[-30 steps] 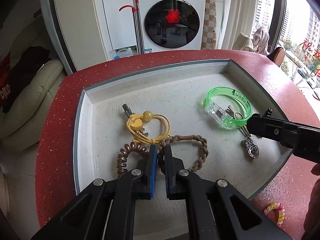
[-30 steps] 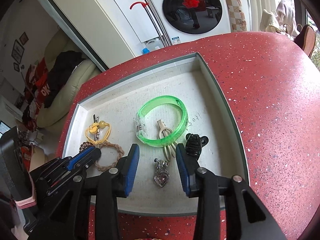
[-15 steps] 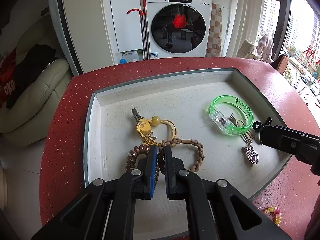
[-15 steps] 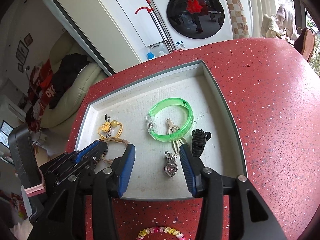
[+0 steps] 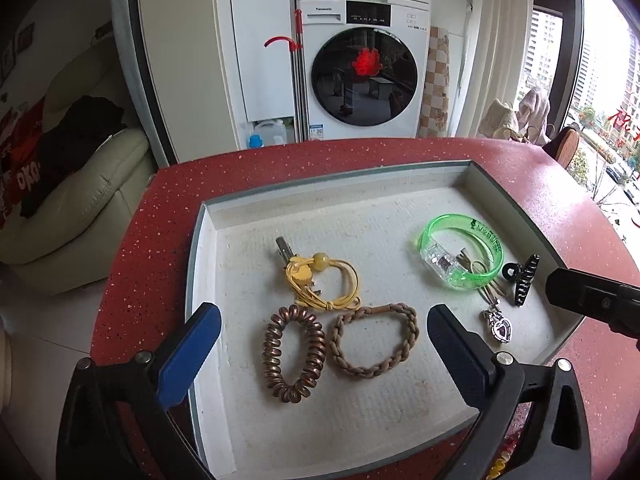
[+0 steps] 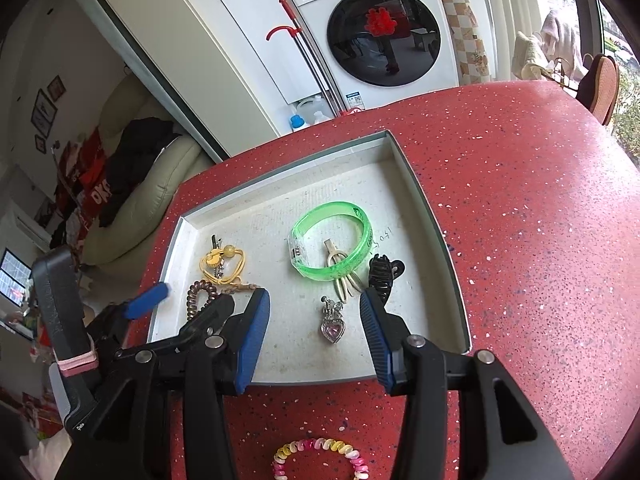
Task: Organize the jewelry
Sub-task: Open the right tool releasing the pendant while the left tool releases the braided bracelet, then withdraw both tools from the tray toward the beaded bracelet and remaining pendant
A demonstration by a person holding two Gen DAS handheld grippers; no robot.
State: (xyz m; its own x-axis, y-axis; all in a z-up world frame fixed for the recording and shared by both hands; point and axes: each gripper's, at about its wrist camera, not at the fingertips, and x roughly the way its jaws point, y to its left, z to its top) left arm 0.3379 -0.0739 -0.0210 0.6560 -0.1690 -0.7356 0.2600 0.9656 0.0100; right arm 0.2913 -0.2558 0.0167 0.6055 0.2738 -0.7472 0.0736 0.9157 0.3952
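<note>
My left gripper (image 5: 324,336) and right gripper (image 6: 314,320) both gaped empty; I judged the colourful spiral hair tie (image 6: 320,458), outside the tray (image 6: 436,232), needed a centred pinch.

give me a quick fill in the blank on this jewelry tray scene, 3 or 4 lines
1. Both the left gripper and the right gripper have their jaws ____.
2. The translucent bangle in the tray is ____ in colour.
3. The pendant between the right gripper's fingers is shaped like a ____.
4. The multicoloured spiral hair tie lies ____ the tray, on the red table.

Missing words: open; green; heart; outside
</note>
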